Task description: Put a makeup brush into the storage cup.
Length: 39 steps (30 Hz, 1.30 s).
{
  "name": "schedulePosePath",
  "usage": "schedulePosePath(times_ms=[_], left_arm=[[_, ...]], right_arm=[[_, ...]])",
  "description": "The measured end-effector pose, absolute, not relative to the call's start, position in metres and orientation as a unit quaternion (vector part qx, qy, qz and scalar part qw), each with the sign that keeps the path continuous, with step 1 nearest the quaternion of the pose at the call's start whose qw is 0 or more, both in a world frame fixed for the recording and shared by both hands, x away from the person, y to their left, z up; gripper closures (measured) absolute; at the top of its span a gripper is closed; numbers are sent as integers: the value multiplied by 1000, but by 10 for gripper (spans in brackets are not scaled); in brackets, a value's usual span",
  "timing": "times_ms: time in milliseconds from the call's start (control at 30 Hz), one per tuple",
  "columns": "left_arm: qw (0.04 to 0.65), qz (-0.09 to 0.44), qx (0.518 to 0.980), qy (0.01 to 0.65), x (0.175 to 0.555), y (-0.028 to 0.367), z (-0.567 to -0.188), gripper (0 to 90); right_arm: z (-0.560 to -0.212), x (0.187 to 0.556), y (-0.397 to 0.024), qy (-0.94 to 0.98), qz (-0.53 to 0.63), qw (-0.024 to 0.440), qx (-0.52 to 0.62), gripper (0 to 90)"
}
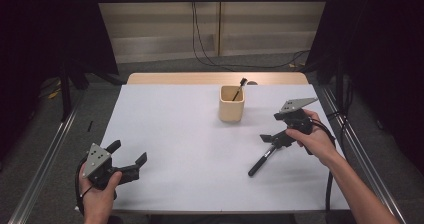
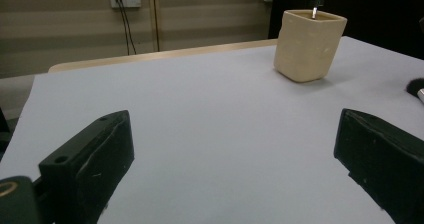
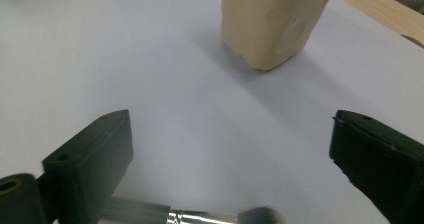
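Two black, blocky jaws of the right gripper (image 1: 274, 132) stand wide apart over a makeup brush (image 1: 262, 160) lying flat on the matte white table (image 1: 175, 134), its smooth black handle running to a shiny metal ferrule and soft dark bristles just below the jaws, not pinched. Near it stands a cream, rounded-square holder (image 1: 231, 104) with a dull, slightly dimpled wall and another dark brush (image 1: 239, 88) leaning inside. Well apart at the near left corner, the left gripper (image 1: 129, 154) is also spread wide, holding nothing.

Dim room, evenly lit white table (image 1: 175, 134), soft shadows, dark corners, slight blur in the close views.
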<state>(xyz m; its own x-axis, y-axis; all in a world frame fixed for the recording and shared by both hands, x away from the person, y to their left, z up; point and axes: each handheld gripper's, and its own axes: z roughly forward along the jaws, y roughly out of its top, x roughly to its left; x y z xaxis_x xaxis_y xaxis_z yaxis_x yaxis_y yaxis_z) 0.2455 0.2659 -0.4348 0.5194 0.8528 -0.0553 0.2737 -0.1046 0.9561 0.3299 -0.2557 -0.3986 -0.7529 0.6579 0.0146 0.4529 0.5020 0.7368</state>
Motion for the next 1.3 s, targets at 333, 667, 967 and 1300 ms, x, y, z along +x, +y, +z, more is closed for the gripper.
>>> schedulePosePath(times_ms=[333,667,967,1300], left_arm=[[532,278,690,404,245,266,-434,31],[533,278,690,403,245,266,-433,33],[531,278,693,401,246,264,-434,33],[531,276,699,391,246,264,-434,51]], right_arm=[[-396,338,-250,907,306,66,282,45],[-402,342,-244,934,258,40,246,94],[-409,342,-232,959,214,28,182,65],[-418,341,-222,975,188,-1,116,68]])
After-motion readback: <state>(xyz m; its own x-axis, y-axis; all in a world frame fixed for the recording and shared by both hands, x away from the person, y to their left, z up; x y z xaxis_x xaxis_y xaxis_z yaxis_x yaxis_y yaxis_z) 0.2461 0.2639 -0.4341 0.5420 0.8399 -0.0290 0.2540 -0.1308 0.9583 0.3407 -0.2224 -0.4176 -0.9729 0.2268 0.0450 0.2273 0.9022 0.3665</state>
